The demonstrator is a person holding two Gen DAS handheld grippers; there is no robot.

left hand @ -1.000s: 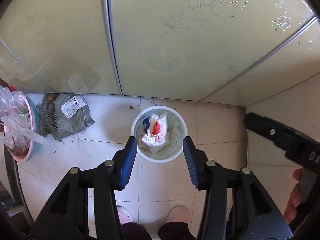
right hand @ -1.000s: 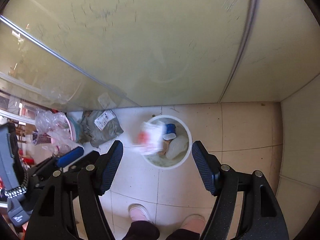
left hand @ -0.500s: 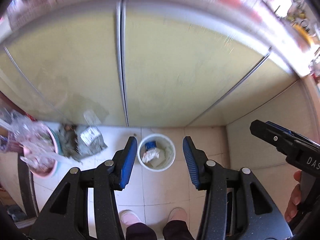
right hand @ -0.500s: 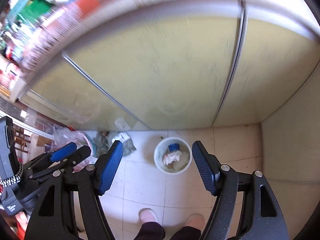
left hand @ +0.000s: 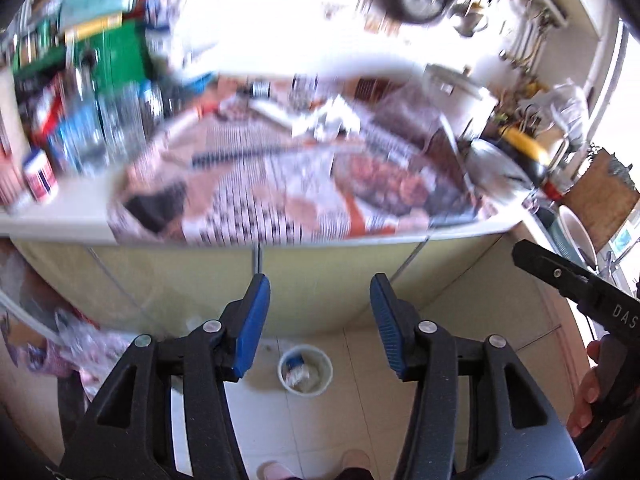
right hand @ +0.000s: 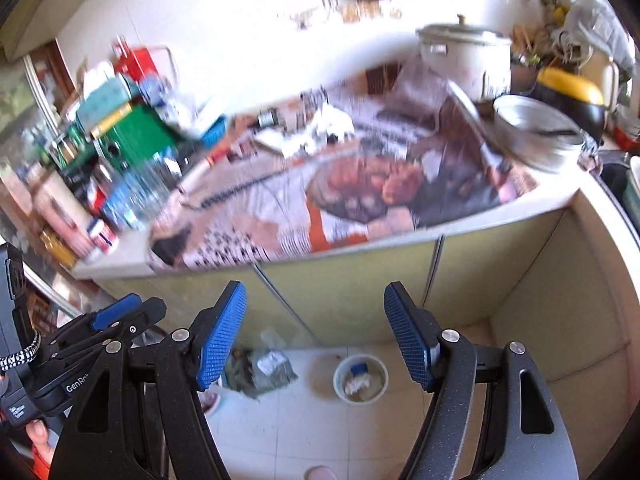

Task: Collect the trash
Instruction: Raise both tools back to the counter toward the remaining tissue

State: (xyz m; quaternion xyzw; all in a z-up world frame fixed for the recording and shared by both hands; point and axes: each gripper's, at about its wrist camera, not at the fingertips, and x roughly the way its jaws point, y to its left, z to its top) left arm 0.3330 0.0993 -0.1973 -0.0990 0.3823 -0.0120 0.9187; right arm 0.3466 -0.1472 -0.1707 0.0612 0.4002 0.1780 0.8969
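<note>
Your two grippers, left gripper (left hand: 318, 324) just widened and empty, right gripper (right hand: 314, 336) agape and empty, one white bin (left hand: 305, 370) of trash on floor, one papered counter (right hand: 120, 254) above

My bucket (right hand: 360, 379) stands on the floor (right hand: 304, 432) before the cabinet doors (right hand: 352, 280), trash inside it. Left of it lies a crumpled bag (right hand: 264, 368). Above the doors, the bench (right hand: 120, 256) carries spread newspaper (right hand: 320, 208), with bottles and boxes (right hand: 120, 152) at its left end and a pot (right hand: 468, 56) and a bowl (right hand: 536, 128) at its right.
</note>
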